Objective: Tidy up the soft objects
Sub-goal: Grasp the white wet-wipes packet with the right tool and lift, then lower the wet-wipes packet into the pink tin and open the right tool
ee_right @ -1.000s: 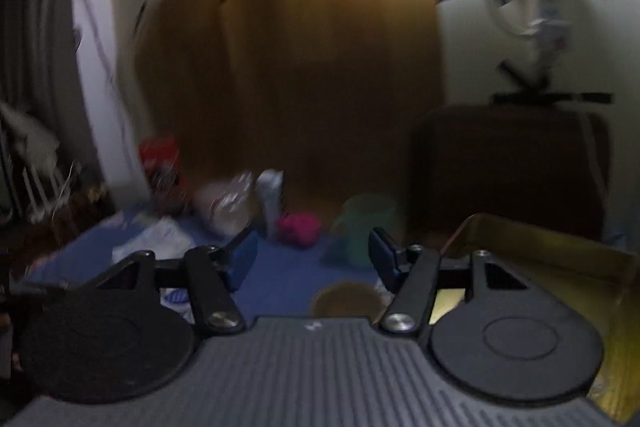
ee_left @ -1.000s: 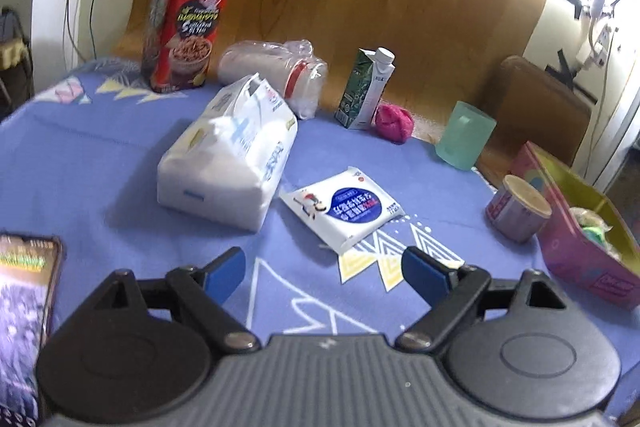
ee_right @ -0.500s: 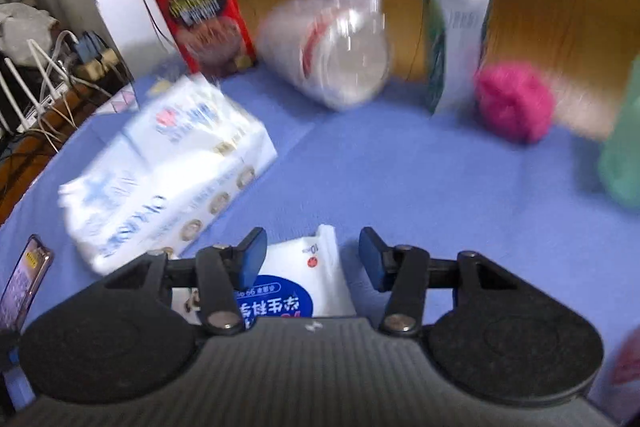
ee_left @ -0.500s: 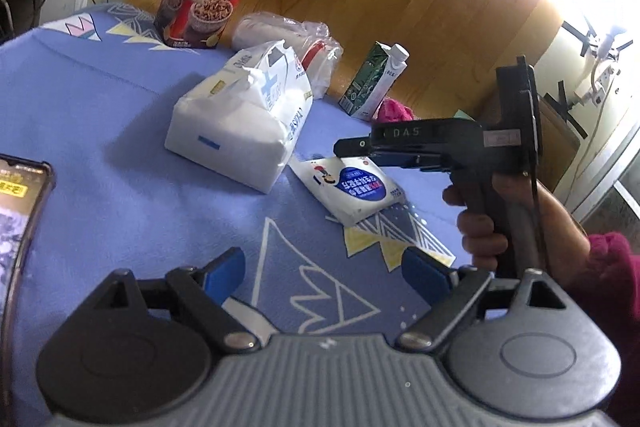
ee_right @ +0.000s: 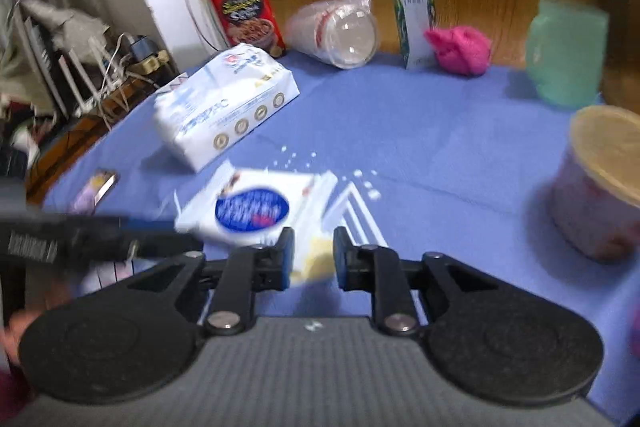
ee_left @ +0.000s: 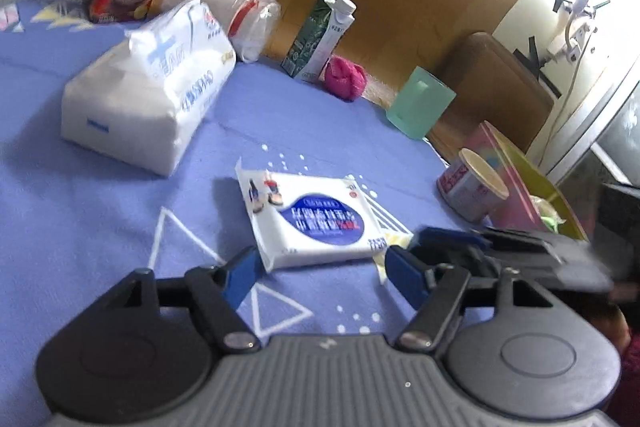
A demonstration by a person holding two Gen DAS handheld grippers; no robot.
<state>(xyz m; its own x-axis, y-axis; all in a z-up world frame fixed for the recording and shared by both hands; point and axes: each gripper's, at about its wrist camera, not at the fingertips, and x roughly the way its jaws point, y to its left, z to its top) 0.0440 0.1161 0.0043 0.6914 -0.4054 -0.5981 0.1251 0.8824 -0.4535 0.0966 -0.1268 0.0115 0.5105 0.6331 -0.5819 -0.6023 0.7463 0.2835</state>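
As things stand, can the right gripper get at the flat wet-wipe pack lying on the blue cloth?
Probably yes. The right gripper sits low at the wipe pack, jaws partly open at its near corner, nothing between them. The left gripper is close at the pack's other side and could crowd it.

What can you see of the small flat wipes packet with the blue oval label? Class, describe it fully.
The wipes packet is a flat, soft-looking white plastic pouch with a dark blue oval label and small cartoon figures at one end. It lies flat on the blue cloth, label up, in front of the big tissue pack. The left gripper, open, sits at its near edge; the right gripper is near its corner. Contact is unclear.
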